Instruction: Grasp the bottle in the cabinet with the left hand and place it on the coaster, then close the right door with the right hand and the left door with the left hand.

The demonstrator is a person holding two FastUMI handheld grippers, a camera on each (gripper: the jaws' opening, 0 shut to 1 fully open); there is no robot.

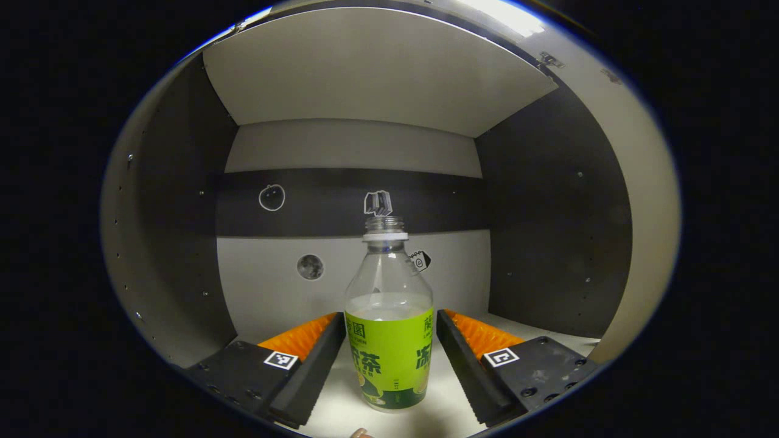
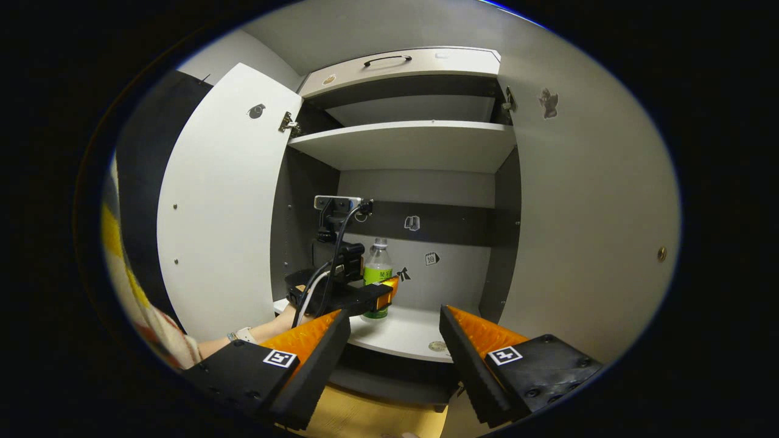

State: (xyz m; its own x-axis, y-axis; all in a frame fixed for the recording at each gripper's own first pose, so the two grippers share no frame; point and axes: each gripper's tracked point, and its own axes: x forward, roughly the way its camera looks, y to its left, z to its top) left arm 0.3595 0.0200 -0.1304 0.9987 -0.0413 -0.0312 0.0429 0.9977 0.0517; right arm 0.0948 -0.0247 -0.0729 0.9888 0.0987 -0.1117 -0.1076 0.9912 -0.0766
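A clear bottle (image 1: 389, 316) with a green label and a white neck ring stands upright on the white cabinet shelf (image 1: 450, 395); it holds a little pale liquid. My left gripper (image 1: 391, 315) is open, one finger on each side of the label, close to it. From the right gripper view the same bottle (image 2: 378, 267) stands in the lower compartment with the left gripper (image 2: 372, 295) reaching in around it, held by a person's hand (image 2: 255, 333). My right gripper (image 2: 394, 319) hangs open in front of the cabinet, holding nothing.
Both doors stand open: the left door (image 2: 225, 201) swung out at left, the right door (image 2: 584, 213) with a small knob (image 2: 661, 253) at right. An upper shelf (image 2: 401, 143) spans above the bottle. A small round thing (image 2: 436, 346) lies near the lower shelf's front edge.
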